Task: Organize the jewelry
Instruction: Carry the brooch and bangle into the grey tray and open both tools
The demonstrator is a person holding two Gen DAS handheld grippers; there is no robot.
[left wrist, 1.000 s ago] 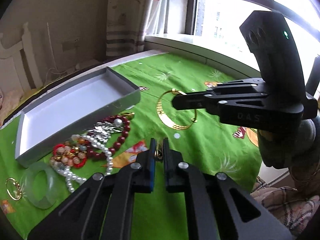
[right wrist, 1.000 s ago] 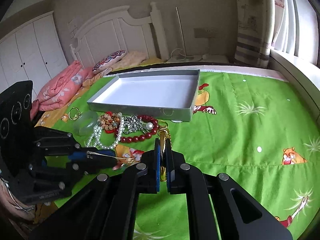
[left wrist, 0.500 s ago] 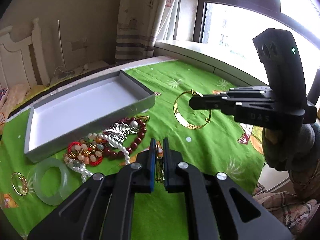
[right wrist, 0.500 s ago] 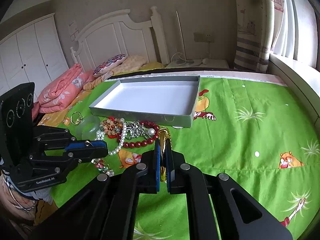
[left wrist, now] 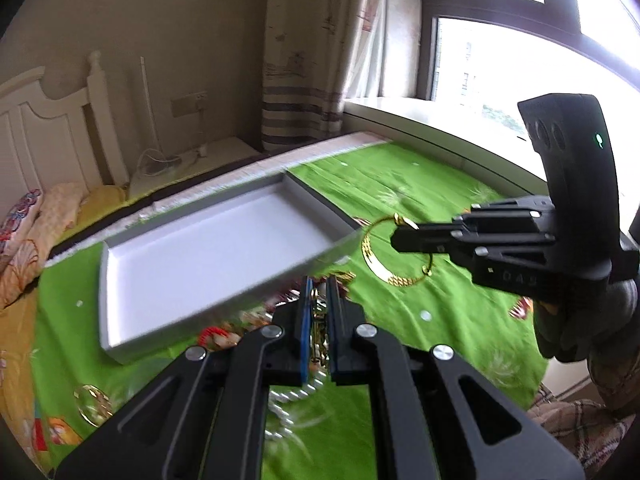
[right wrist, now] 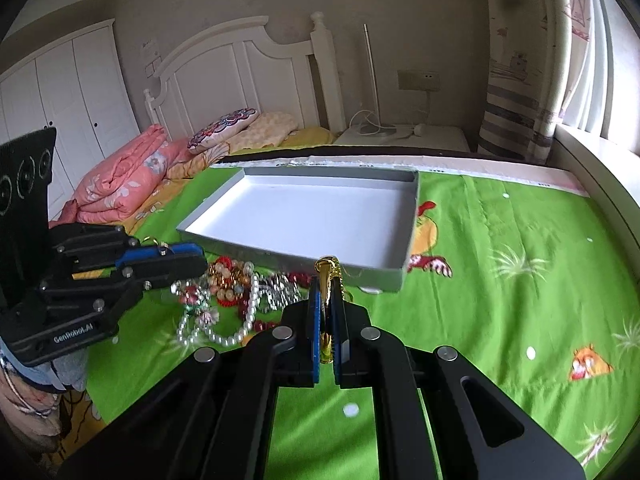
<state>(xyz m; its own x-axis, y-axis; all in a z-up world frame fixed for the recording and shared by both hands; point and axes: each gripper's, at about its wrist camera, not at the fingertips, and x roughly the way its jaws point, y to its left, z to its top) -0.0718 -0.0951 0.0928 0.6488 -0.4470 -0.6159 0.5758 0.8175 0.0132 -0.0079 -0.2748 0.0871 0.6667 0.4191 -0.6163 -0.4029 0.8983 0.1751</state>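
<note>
Both claws are clamped on jewelry: right claw point(right wrist: 327, 316) on a gold crescent necklace point(left wrist: 394, 276), left claw point(left wrist: 317, 322) on a small gold-coloured piece point(left wrist: 318, 336), probably for dropping into the shallow grey cardboard tray point(right wrist: 404, 276).

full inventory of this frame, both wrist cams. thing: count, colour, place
tray: 1, grey outside, white inside, empty, on the green sheet
gold necklace: 1, gold, hanging from the right tongs
jewelry pile: 1 heap, red beads, pearls, silver, in front of the tray
gold ring: 1, gold, on the sheet left of the pile
sheet: 1, green with cartoon prints
pink quilt: 1, folded, by the headboard
left tongs: shut on a small gold piece, blurred
right tongs: shut on the gold necklace
</note>
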